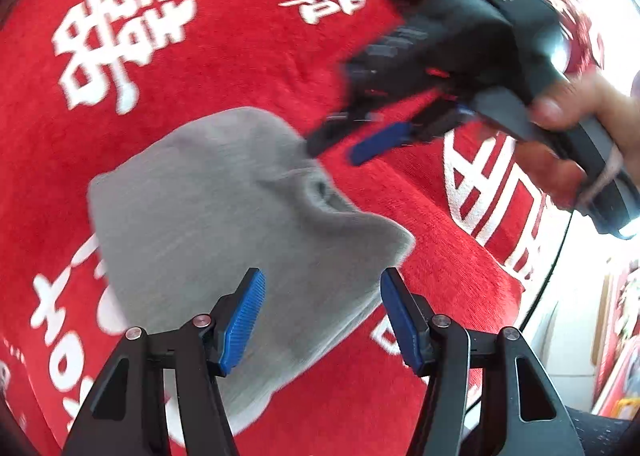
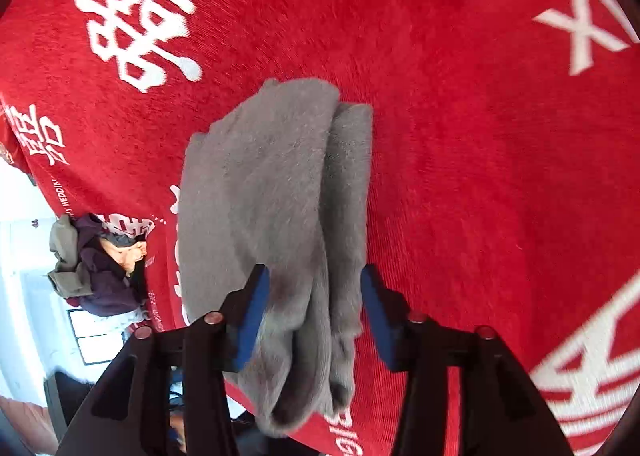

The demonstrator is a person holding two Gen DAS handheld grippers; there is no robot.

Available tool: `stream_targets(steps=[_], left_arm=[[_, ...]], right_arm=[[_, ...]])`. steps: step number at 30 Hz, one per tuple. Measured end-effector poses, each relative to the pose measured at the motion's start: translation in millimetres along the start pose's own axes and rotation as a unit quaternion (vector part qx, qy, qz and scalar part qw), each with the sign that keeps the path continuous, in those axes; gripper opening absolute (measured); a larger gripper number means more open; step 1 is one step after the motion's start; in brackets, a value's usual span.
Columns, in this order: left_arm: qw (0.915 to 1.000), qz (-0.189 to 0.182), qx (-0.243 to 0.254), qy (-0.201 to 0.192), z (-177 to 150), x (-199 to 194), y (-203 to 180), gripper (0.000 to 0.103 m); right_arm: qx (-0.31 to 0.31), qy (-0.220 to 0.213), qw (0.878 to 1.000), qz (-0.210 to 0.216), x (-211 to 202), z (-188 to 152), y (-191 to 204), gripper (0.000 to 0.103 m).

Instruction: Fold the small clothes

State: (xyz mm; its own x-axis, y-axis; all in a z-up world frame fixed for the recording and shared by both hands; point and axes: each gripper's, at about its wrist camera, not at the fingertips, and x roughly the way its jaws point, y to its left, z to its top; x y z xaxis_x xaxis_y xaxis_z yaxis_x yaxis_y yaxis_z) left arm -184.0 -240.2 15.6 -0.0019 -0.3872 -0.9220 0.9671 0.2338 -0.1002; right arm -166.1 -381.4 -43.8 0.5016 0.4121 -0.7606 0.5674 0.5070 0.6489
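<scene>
A small grey knitted garment (image 1: 224,232) lies folded on a red cloth (image 1: 248,67) with white characters. My left gripper (image 1: 322,316) is open just above its near edge, holding nothing. In the left wrist view my right gripper (image 1: 340,139) hovers over the garment's far right corner, blurred, with its blue pads apart. In the right wrist view the same grey garment (image 2: 276,183) lies lengthwise in layers, and my right gripper (image 2: 316,312) is open right over its near end.
The red cloth (image 2: 480,135) covers the table. A heap of other clothes (image 2: 96,264), purple and olive, lies at the table's left edge in the right wrist view. The table edge (image 1: 556,268) and floor show at the right of the left wrist view.
</scene>
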Motion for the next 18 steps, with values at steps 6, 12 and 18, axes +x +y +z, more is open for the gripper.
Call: stream_targets(steps=[6,12,18], left_arm=[[0.9913,0.005,-0.129,0.024,-13.4,-13.0,79.7,0.062],[0.9775,0.002,-0.198,0.072,-31.7,21.2,131.4,0.062],[0.9849,-0.023,-0.149,0.085,-49.6,27.1,130.9,0.062]], right_arm=[[-0.041,-0.007,0.999,0.005,-17.2,-43.4,22.5,0.053],[-0.043,0.056,0.997,-0.032,27.2,-60.6,23.2,0.007],[-0.039,0.051,0.998,-0.013,19.2,-80.9,30.5,0.006]])
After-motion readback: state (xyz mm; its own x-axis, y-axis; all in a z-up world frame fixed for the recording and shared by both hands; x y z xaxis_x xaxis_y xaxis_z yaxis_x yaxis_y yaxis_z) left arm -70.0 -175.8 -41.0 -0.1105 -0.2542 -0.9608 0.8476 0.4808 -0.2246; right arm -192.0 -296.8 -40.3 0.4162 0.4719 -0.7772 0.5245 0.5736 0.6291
